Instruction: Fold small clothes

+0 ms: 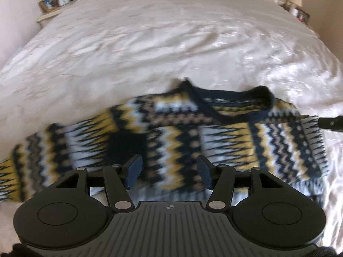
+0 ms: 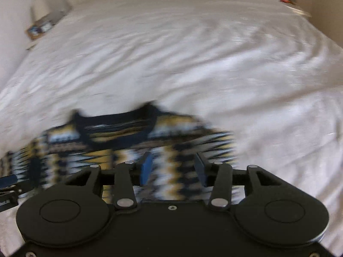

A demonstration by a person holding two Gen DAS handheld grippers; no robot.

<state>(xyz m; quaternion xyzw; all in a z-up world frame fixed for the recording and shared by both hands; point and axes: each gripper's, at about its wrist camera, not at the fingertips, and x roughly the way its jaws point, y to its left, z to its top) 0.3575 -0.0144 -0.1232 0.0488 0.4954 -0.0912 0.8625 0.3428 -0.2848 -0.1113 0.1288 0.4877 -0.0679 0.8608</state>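
Sweater (image 1: 171, 128) lies flat on bed (image 1: 150, 42) beneath both spread, empty hand-held grippers (image 1: 169, 171) (image 2: 173, 169).

A home bedroom: white-covered bed (image 1: 171, 42), bedside table (image 1: 48, 14) with framed photos (image 1: 47, 3).

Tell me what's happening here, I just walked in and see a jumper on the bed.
A person holds a claw in each hand over a patterned knit sweater spread on the white bed. The left claw and the right claw are both open with nothing gripped. The sleeve on one side already lies across the body.
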